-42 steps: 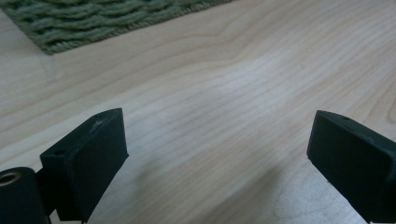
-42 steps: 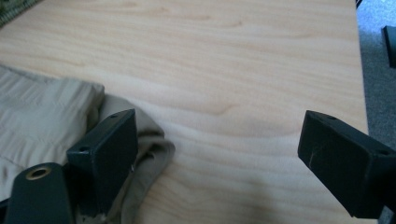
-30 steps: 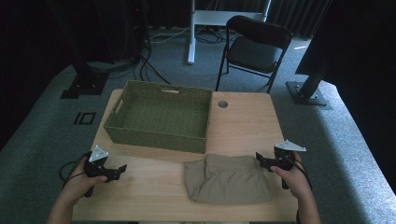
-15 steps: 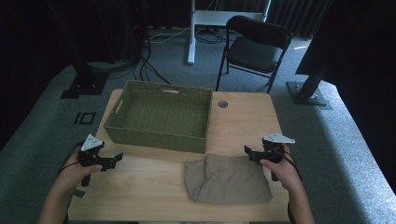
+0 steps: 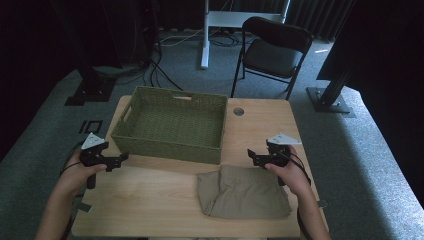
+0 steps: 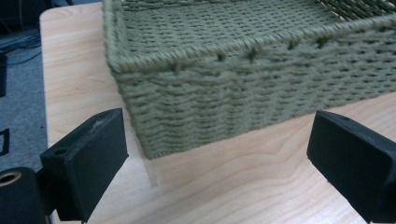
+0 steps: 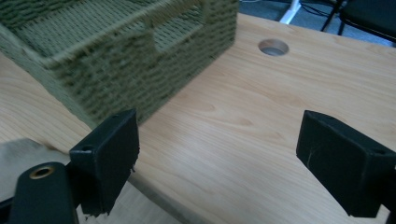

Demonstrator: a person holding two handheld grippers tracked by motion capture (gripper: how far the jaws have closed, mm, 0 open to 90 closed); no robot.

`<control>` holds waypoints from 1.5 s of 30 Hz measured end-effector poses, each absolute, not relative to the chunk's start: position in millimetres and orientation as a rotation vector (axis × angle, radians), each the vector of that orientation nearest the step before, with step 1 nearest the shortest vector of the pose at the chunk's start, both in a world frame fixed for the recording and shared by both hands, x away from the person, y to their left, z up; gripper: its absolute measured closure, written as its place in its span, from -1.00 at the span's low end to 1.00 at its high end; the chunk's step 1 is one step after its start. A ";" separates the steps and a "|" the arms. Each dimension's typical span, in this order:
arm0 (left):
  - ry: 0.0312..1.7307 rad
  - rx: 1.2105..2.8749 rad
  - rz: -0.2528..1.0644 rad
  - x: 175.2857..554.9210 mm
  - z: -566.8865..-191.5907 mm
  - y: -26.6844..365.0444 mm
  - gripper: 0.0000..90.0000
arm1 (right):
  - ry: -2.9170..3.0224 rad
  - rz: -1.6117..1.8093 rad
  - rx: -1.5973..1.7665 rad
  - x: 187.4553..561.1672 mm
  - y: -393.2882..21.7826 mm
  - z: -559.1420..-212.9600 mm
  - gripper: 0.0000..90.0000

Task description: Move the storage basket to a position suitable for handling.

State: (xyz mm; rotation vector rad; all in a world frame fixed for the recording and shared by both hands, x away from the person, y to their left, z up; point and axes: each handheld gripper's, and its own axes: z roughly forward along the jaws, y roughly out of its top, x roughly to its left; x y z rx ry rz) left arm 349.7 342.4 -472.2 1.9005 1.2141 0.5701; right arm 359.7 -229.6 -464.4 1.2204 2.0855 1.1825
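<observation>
Two grippers beside a woven basket

The rectangular olive-green woven basket [image 5: 172, 125] holds nothing; folded tan cloth [image 5: 242, 192] lies just before it. Left gripper [image 5: 120, 159] and right gripper [image 5: 251, 157] both gape wide, gripping nothing.

A black folding chair [image 5: 274, 50] stands on the grey carpet beyond the desk's [image 5: 150, 200] far edge, beside a white post [image 5: 204, 35].
</observation>
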 end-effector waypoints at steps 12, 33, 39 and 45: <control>1.228 1.855 0.567 364.5 -460.1 344.2 -0.87 | 2.125 1.215 1.144 370.6 -199.4 -451.2 -0.71; 1.330 1.780 0.648 413.2 -455.2 341.6 -0.64 | 2.125 1.268 1.101 391.0 -143.5 -437.2 -0.67; 1.354 1.768 0.728 417.9 -459.8 344.6 -0.34 | 2.124 1.247 1.117 393.9 -130.1 -443.3 -0.47; 1.364 1.796 0.732 421.5 -465.3 343.8 0.06 | 2.148 1.219 1.122 398.0 -120.7 -449.9 -0.25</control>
